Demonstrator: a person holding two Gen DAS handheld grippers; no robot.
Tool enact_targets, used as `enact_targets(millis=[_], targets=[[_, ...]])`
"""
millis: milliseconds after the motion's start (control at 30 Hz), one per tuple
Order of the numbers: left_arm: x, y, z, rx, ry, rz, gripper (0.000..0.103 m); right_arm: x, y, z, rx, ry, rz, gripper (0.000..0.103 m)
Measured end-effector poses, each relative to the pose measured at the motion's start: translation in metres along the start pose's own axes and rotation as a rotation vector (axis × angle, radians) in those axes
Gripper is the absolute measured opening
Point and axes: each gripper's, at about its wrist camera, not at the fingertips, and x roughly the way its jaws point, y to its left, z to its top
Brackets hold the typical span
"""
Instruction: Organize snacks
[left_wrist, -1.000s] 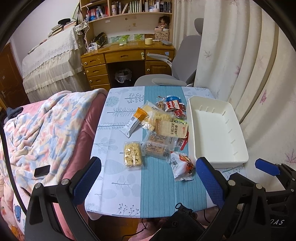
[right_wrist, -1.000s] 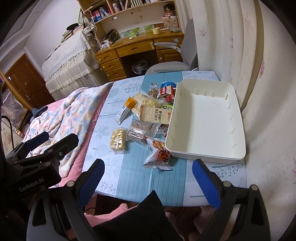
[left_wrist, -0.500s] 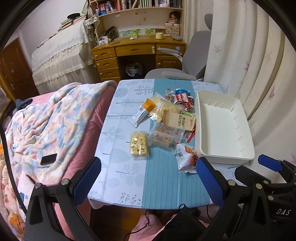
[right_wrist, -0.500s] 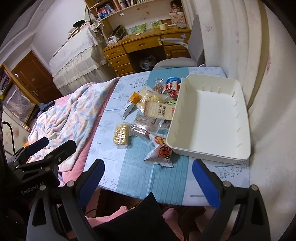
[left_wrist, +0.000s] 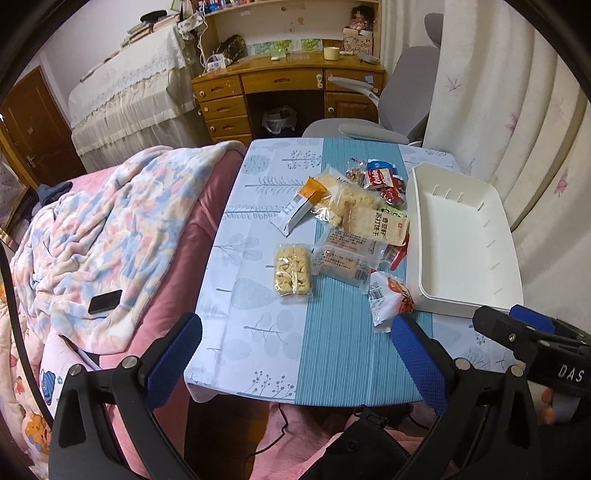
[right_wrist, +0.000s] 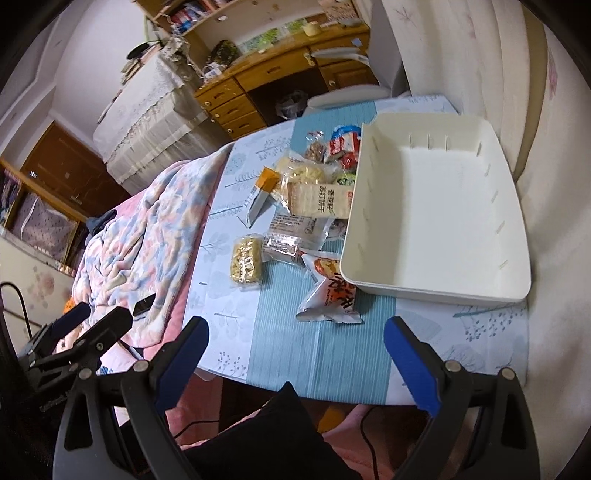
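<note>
The snacks lie in a loose heap on my worktop (left_wrist: 258, 332), along the blue striped runner and just left of the white bin (left_wrist: 465, 236). Nearest me is an orange-and-white crinkly bag (right_wrist: 330, 295), its far corner touching the bin's near left corner. Left of it sits a clear tray of pale puffed pieces (left_wrist: 291, 271), lying flat and a little apart from the rest. Beside that are two clear-wrapped bars (left_wrist: 341, 262), one overlapping the other, and behind them a cream cracker packet (left_wrist: 376, 225) with printed characters, leaning over the pile. Further back are an orange-and-white sachet (left_wrist: 301, 206), a clear bag of yellow biscuits (left_wrist: 343, 195) and some small red and blue wrappers (left_wrist: 380, 177) at the far end of the heap. The white bin holds nothing and stands on the right side of the worktop, near the curtain (left_wrist: 517, 92).

My left tongs (left_wrist: 295, 343) hang wide open over the near edge, gripping nothing. My right tongs (right_wrist: 295, 339) are likewise spread wide and empty, near the crinkly bag. A flowered blanket (left_wrist: 110, 229) covers the bed at the left, with a dark phone (left_wrist: 105, 301) on it.
</note>
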Motion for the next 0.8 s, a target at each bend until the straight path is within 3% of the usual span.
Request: enact_targets(millis=[333, 600, 800], targets=[[0.056, 0.031, 0.030, 0.031, 0.131, -0.100, 0.102, 0.038, -0.006, 0.014, 0.211, 0.059, -0.043, 0.096], [0.123, 0.049, 0.060, 0.098, 0.295, -0.165, 0.099, 0.081, -0.005, 0.015, 0.396, 0.114, -0.116, 0.096], [0.184, 0.042, 0.078, 0.172, 0.433, -0.197, 0.095, 0.117, -0.011, 0.010, 0.463, 0.109, -0.211, 0.096]])
